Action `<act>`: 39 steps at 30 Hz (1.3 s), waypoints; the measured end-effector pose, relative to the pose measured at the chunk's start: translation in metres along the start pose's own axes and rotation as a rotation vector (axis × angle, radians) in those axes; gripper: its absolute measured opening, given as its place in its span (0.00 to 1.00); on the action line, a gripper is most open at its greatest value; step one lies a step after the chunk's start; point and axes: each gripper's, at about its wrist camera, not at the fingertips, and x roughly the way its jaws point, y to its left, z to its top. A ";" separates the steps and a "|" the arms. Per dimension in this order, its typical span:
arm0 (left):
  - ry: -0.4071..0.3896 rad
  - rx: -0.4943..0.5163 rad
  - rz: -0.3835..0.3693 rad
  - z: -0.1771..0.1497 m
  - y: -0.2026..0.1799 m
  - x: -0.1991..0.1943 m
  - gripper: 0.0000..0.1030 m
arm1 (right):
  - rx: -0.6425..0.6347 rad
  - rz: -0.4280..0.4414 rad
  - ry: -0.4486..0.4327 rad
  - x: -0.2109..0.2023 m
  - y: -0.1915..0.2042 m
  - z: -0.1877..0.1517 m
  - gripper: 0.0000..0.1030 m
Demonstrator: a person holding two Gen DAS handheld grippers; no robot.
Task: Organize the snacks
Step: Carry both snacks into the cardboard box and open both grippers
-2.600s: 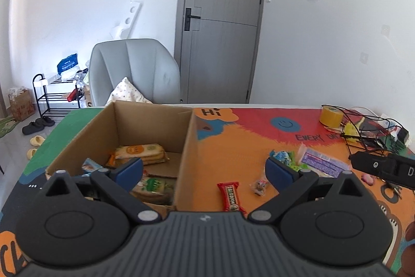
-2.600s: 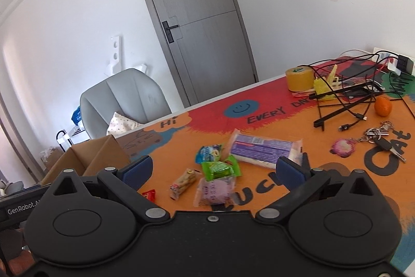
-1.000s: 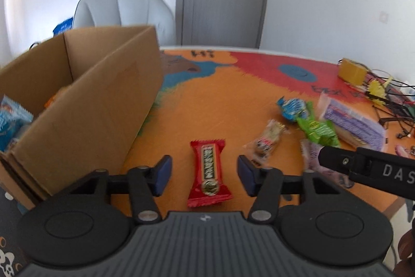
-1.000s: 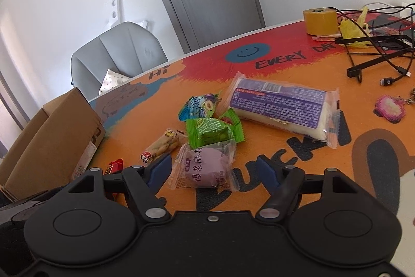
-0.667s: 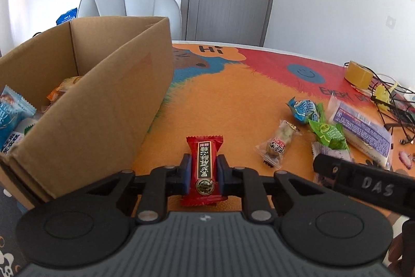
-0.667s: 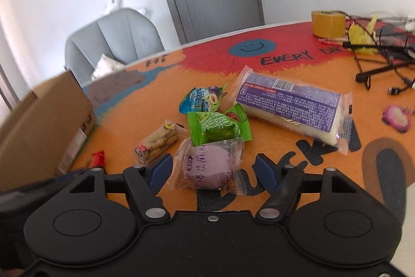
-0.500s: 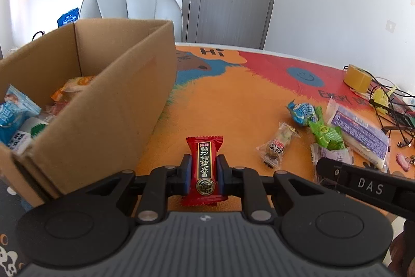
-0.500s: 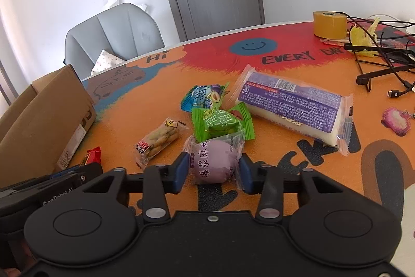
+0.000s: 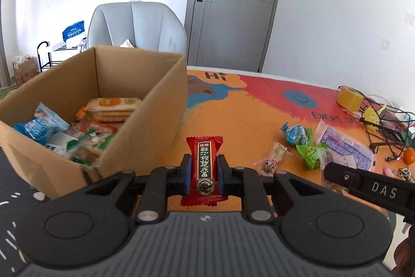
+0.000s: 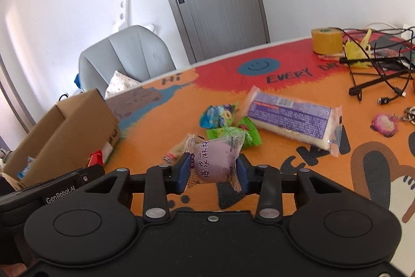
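My left gripper (image 9: 205,169) is shut on a red snack bar (image 9: 204,147), held upright just above the orange table mat, to the right of the open cardboard box (image 9: 145,142) that holds several packets. My right gripper (image 10: 212,166) is shut on a round purple snack packet (image 10: 215,155), lifted off the mat. On the mat behind it lie a green packet (image 10: 250,138), a blue packet (image 10: 216,116), a long purple-labelled pack (image 10: 290,118) and a small nut bar (image 9: 273,159). In the right wrist view the box (image 10: 64,131) stands at the far left.
A yellow tape roll (image 10: 326,40), a black wire stand with cables (image 10: 376,69), a pink charm with keys (image 10: 385,125) and an orange fruit (image 9: 409,156) crowd the table's right end. A grey chair (image 9: 137,25) stands behind the box.
Both grippers closed, the left on the red bar and the right on the purple packet, and both then rose with their snacks off the mat. The box's inside shows more.
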 end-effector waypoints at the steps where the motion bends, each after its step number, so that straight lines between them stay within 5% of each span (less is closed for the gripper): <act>1: -0.007 -0.002 -0.001 0.001 0.001 -0.004 0.18 | -0.004 0.005 -0.007 -0.003 0.003 0.001 0.37; 21: -0.146 -0.048 0.003 0.029 0.038 -0.067 0.18 | -0.069 0.115 -0.084 -0.029 0.061 0.012 0.37; 39: -0.205 -0.093 0.053 0.065 0.112 -0.073 0.18 | -0.150 0.193 -0.082 -0.010 0.133 0.025 0.37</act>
